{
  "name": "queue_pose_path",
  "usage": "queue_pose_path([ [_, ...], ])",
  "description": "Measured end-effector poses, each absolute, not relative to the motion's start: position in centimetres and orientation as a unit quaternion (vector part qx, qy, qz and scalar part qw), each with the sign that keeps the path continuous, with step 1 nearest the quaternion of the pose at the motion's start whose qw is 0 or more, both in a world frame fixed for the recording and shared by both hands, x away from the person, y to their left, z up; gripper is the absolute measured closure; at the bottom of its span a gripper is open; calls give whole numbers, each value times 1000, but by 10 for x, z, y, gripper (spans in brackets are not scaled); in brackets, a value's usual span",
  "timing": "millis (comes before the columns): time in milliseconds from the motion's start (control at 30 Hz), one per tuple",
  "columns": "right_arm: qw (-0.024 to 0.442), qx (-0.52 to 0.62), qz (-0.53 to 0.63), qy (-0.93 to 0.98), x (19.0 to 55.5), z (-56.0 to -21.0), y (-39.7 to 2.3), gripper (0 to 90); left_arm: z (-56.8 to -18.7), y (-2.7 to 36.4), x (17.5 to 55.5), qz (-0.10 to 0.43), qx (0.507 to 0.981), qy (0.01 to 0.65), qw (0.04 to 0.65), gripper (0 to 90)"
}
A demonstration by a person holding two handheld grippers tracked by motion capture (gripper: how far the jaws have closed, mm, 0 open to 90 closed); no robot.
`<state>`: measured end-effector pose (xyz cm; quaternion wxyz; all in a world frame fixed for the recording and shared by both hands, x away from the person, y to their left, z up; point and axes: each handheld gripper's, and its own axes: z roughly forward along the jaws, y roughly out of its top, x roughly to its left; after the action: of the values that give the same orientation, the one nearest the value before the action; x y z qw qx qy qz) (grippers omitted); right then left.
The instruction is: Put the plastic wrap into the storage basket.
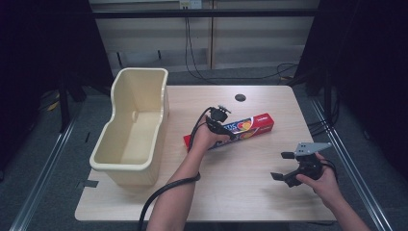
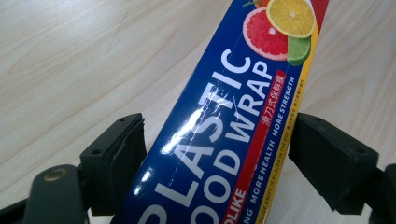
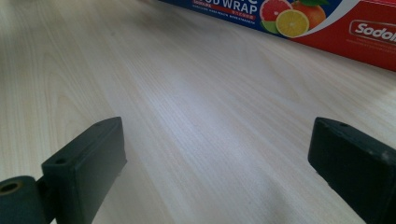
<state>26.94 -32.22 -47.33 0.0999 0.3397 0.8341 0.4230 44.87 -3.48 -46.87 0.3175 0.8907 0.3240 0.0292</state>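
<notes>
Currently I have the left gripper (image 1: 230, 133) straddling the long red-and-blue cardboard box of plastic food wrap (image 1: 230, 130), which lies flat on the pale wood-grain table (image 1: 250, 192) at centre frame of the high view. In the left gripper view the box (image 2: 224, 130) runs diagonally between the two black jaws; the left jaw looks to be touching the box edge, while a narrow gap shows at the right jaw, so I judge the jaws not yet closed on it. I expect the box to be light and fairly stiff along its length, with a glossy printed skin that may slip and thin walls that dent under hard pressure; hold it across the narrow width, near mid-length, for balance. The right gripper (image 1: 287, 167) hovers at lower right, jaws wide apart and empty over bare table. A cream plastic bin (image 1: 144, 79), smooth-walled and open-topped, stands at left.
</notes>
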Motion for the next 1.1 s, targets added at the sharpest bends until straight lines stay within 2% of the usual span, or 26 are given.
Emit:
queue_pose_path([
  [167, 103, 341, 422, 834, 269, -474, -322, 39, -465, -34, 443, 24, 901, 314, 297, 253],
  [267, 103, 342, 423, 833, 269, -474, -321, 39, -463, -29, 437, 14, 905, 306, 296, 327],
  [400, 99, 343, 426, 832, 269, -473, -320, 39, -462, -25, 430, 6, 902, 318, 292, 367],
  [667, 105, 339, 426, 832, 269, -472, -317, 39, -456, -13, 411, 8, 910, 314, 271, 347],
  [833, 105, 339, 425, 832, 269, -472, -317, 39, -451, -18, 416, 12, 913, 314, 262, 291],
  [900, 104, 340, 425, 833, 270, -472, -317, 39, -455, -24, 420, 6, 910, 299, 289, 292],
  [1100, 102, 338, 426, 833, 270, -473, -318, 39, -458, -36, 427, 9, 913, 311, 265, 302],
])
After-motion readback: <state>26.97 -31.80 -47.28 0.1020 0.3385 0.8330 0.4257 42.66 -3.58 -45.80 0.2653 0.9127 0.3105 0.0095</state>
